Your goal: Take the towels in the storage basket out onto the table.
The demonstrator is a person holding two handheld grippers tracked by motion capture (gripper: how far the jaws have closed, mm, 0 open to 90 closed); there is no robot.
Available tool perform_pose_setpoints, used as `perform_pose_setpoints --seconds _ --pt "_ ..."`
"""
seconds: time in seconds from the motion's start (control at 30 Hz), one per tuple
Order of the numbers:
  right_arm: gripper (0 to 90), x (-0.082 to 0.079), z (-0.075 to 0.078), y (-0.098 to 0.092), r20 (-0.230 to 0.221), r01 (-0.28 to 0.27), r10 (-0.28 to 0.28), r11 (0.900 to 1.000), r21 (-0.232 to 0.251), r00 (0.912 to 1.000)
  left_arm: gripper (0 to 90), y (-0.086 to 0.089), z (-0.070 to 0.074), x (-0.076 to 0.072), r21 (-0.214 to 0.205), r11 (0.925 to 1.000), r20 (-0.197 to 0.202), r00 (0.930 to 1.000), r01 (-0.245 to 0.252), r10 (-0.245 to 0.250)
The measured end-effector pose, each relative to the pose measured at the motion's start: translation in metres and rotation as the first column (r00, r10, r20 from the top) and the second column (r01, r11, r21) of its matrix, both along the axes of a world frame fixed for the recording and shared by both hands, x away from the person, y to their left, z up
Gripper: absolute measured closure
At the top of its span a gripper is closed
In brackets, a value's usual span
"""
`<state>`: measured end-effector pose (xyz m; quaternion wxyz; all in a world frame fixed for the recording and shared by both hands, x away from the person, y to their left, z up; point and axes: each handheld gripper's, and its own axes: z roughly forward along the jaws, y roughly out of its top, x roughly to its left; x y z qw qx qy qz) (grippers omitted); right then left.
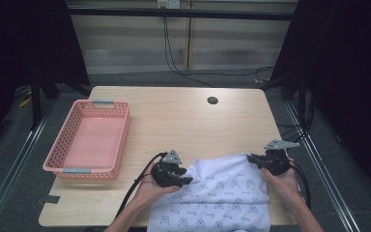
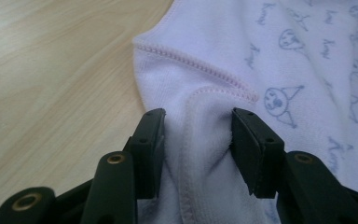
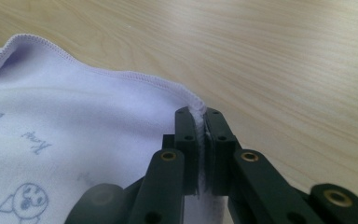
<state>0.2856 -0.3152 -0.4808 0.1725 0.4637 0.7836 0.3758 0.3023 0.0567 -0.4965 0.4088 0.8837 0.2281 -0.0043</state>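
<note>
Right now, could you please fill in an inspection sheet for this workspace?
Surface: wooden table, with a round hole near the far edge.
Job's things: white printed towel at the near edge.
Clutter: pink basket at left, nothing seen inside.
Grippers: left gripper open, a towel fold loose between its jaws; right gripper shut on the towel's hem.
Cables: black cables on the floor beyond the table.
Surroundings: dark curtains, wood-panelled wall.

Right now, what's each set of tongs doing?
Left tongs: open, towel fold loose between them.
Right tongs: shut on the towel's corner.
</note>
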Motion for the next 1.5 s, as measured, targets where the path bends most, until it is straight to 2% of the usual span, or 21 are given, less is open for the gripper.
perform_pose_setpoints --seconds 0.13,0.17,0.27,0.3,0.37,0.5,0.67,0.7,0.73,0.8,0.9,0.93,1.0,1.03,1.1,1.13,1.17,1.3,1.37,1.4,1.5 --pt "85.8 0.000 0.000 0.000 0.001 -0.003 0.003 1.0000 -0.001 1.0000 77.7 0.002 0.003 -0.002 -0.025 0.9997 0.028 0.9996 0.005 -0.004" --pt "85.6 0.000 0.000 0.000 -0.001 -0.007 0.007 1.0000 0.001 1.0000 77.7 0.006 0.007 -0.001 -0.079 0.9968 0.008 0.9999 -0.008 0.009" --pt "85.6 0.000 0.000 0.000 0.001 -0.001 0.001 1.0000 0.007 1.0000 77.7 0.011 0.014 0.000 -0.111 0.9933 0.024 0.9992 -0.030 0.033" --pt "85.5 0.001 0.001 -0.002 0.000 0.008 -0.008 0.9996 0.027 1.0000 77.6 0.020 0.021 0.004 -0.174 0.9831 0.014 0.9981 -0.057 0.060" --pt "85.5 0.001 0.002 -0.004 0.005 0.009 -0.009 0.9995 0.030 0.9999 76.7 0.025 0.025 0.006 -0.194 0.9779 0.012 0.9965 -0.078 0.082" --pt "85.5 -0.001 0.005 -0.006 0.007 0.016 -0.016 0.9989 0.044 0.9998 77.5 0.049 0.037 0.013 -0.286 0.9459 0.007 0.9868 -0.153 0.162" --pt "85.6 -0.002 0.009 -0.007 0.015 0.019 -0.020 0.9981 0.058 0.9997 85.3 0.064 0.046 0.019 -0.293 0.9383 0.025 0.9795 -0.184 0.200" --pt "85.6 -0.003 0.013 -0.010 0.026 0.019 -0.021 0.9973 0.070 0.9994 85.6 0.070 0.050 0.021 -0.315 0.9283 0.027 0.9756 -0.198 0.218" --pt "85.7 -0.005 0.016 -0.012 0.032 0.025 -0.027 0.9968 0.076 0.9991 85.8 0.073 0.053 0.022 -0.316 0.9258 0.033 0.9727 -0.208 0.230" --pt "85.7 -0.006 0.021 -0.014 0.040 0.027 -0.031 0.9959 0.086 0.9987 85.9 0.076 0.056 0.023 -0.313 0.9258 0.042 0.9706 -0.212 0.237" --pt "85.8 -0.006 0.042 -0.024 0.102 0.043 -0.057 0.9906 0.130 0.9932 85.9 0.089 0.075 0.031 -0.333 0.9134 0.076 0.9586 -0.235 0.274" --pt "85.8 -0.006 0.042 -0.024 0.102 0.043 -0.057 0.9906 0.130 0.9932 85.8 0.089 0.075 0.031 -0.333 0.9134 0.076 0.9586 -0.235 0.274" --pt "85.8 -0.003 0.065 -0.029 0.154 0.037 -0.064 0.9851 0.168 0.9860 85.6 0.092 0.088 0.035 -0.347 0.9094 0.101 0.9547 -0.230 0.280" --pt "85.8 -0.003 0.065 -0.029 0.154 0.037 -0.064 0.9851 0.168 0.9860 85.6 0.092 0.094 0.037 -0.354 0.9071 0.116 0.9515 -0.228 0.285" --pt "85.8 0.006 0.091 -0.029 0.210 0.028 -0.067 0.9828 0.183 0.9753 85.7 0.091 0.111 0.045 -0.367 0.8982 0.140 0.9403 -0.242 0.310" --pt "85.8 0.006 0.091 -0.029 0.210 0.028 -0.067 0.9828 0.183 0.9753 85.7 0.091 0.111 0.045 -0.367 0.8982 0.140 0.9403 -0.242 0.310" --pt "85.8 0.015 0.105 -0.027 0.238 0.030 -0.072 0.9838 0.177 0.9686 85.7 0.091 0.120 0.052 -0.369 0.8954 0.163 0.9314 -0.249 0.326" --pt "85.5 0.033 0.121 -0.023 0.263 0.034 -0.081 0.9832 0.179 0.9614 85.7 0.093 0.133 0.066 -0.374 0.8889 0.179 0.9198 -0.265 0.349" --pt "85.7 0.057 0.129 -0.018 0.260 0.040 -0.083 0.9856 0.164 0.9621 85.7 0.095 0.142 0.080 -0.364 0.8850 0.189 0.9075 -0.290 0.375" --pt "85.7 0.057 0.129 -0.018 0.260 0.040 -0.083 0.9856 0.164 0.9621 85.7 0.095 0.142 0.080 -0.364 0.8850 0.189 0.9075 -0.290 0.375" --pt "85.9 0.089 0.139 -0.007 0.256 0.040 -0.076 0.9888 0.144 0.9637 85.6 0.102 0.151 0.101 -0.358 0.8725 0.184 0.8911 -0.332 0.415"
